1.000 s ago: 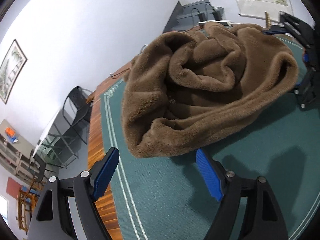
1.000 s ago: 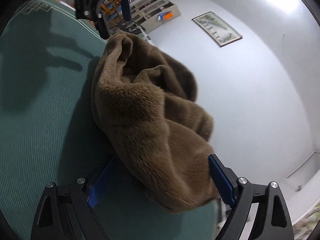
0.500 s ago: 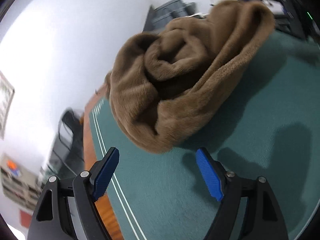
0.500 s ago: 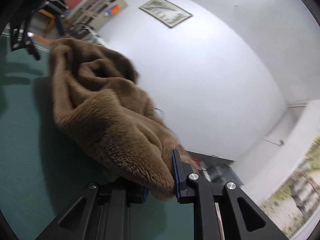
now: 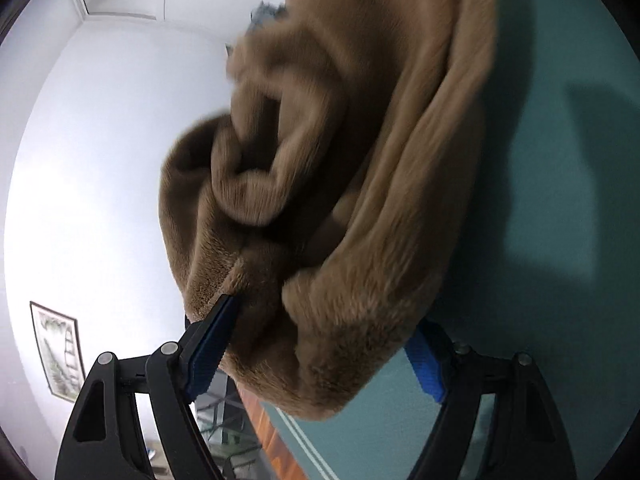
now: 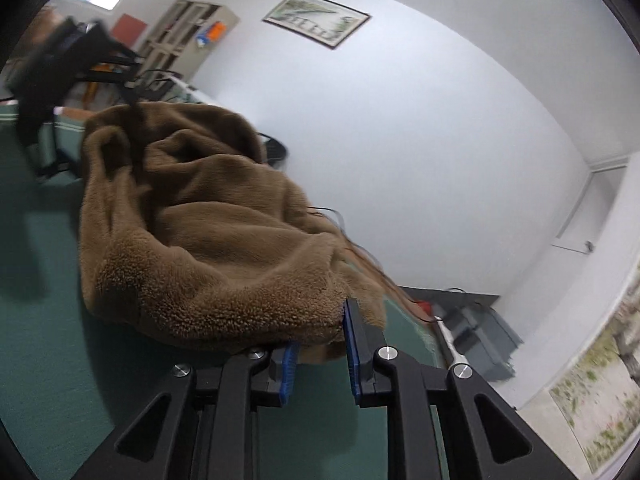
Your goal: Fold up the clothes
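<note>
A bunched brown fleece garment (image 5: 340,168) lies on the green table mat (image 5: 560,160). In the left wrist view its near edge sits between the wide-apart blue fingers (image 5: 208,344) of my left gripper (image 5: 320,344), which is open around it. In the right wrist view the same garment (image 6: 208,232) lies ahead, and my right gripper (image 6: 320,340) has its jaws closed narrowly on the near hem. The left gripper (image 6: 60,76) shows blurred at the garment's far end.
The table's wooden edge (image 5: 276,440) with white mat lines runs below the left gripper. Black chairs (image 6: 272,152), shelves (image 6: 188,32) and framed pictures (image 6: 316,20) stand beyond. A grey cabinet (image 6: 480,328) with cables sits at the table's far right.
My left gripper has swung in and tilted, so the garment's edge now lies between its open fingers. My right gripper closed on the hem about half a second ago and has kept hold.
</note>
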The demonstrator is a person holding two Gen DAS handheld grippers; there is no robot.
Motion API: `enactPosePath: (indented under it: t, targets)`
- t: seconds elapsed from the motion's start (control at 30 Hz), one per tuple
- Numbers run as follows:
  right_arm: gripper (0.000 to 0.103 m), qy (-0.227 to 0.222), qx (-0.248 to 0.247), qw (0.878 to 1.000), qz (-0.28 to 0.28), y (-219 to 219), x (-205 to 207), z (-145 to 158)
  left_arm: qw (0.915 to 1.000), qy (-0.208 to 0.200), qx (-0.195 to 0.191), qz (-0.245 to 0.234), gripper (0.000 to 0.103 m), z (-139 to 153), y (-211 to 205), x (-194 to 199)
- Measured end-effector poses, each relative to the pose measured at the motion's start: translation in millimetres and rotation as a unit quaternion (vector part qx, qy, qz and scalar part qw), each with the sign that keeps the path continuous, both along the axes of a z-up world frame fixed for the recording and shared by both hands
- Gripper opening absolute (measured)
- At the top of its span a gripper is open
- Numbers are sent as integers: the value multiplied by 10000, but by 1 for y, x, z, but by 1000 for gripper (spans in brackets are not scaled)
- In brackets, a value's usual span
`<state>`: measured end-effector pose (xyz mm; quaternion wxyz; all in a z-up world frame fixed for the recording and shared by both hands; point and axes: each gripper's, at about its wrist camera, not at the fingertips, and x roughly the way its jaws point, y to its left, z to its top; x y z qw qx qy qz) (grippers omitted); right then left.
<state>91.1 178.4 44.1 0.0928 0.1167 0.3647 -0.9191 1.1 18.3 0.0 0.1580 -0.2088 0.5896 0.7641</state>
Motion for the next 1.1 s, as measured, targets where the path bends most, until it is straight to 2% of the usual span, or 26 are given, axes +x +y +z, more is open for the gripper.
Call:
enactPosePath:
  t: [0.1, 0.2, 0.27, 0.3, 0.37, 0.43, 0.5, 0.53, 0.57, 0.6, 0.63, 0.67, 0.7, 0.83, 0.93, 1.0, 1.1]
  targets:
    - [21, -102, 112, 9998, 160, -3, 0, -3, 9995, -96, 158, 260, 83, 2, -7, -21]
    - [34, -45, 361, 9989, 305, -4, 5, -11, 9985, -73, 317, 431, 83, 4, -9, -31]
    - [72, 295, 617, 9970, 356, -7, 13, -15, 9980, 32, 393, 484, 78, 5, -8, -32]
    - [78, 529, 757, 9950, 371, -10, 16, -17, 9978, 86, 429, 503, 76, 6, -9, -31]
    - [79, 892, 964, 9905, 408, -14, 23, -20, 9971, 194, 500, 540, 74, 8, -9, -30]
    - [79, 1026, 1016, 9885, 442, -16, 23, -18, 9964, 257, 564, 573, 73, 11, -10, -29]
    - [79, 833, 972, 9907, 460, -17, 13, -15, 9959, 284, 624, 598, 73, 13, -10, -29]
    - [79, 590, 898, 9930, 493, -17, 4, -14, 9955, 294, 655, 615, 73, 14, -10, -30]
    - [70, 336, 809, 9947, 534, -16, -4, -14, 9950, 304, 700, 640, 73, 15, -10, -30]
    - [56, 39, 664, 9960, 597, -15, -11, -13, 9943, 306, 763, 674, 73, 16, -11, -31]
    - [21, -258, 506, 9965, 607, -15, -18, -13, 9936, 299, 830, 707, 73, 17, -12, -31]
    - [17, -496, 363, 9962, 612, -14, -23, -12, 9928, 293, 897, 740, 73, 18, -13, -31]
    - [17, -473, 274, 9968, 581, -13, -24, -11, 9918, 281, 974, 779, 73, 19, -14, -31]
    - [13, 240, -315, 9990, 182, 5, -10, 16, 9867, 193, 1339, 900, 73, 23, -17, -30]
    - [12, 1024, -950, 9898, -277, 30, 8, 58, 9847, 113, 1554, 774, 74, 25, -11, -24]
    - [12, 1371, -1228, 9816, -507, 43, 19, 80, 9876, 150, 1471, 519, 74, 23, 0, -14]
    - [12, 1600, -1436, 9742, -686, 57, 27, 99, 9922, 225, 1216, 185, 74, 16, 18, -4]
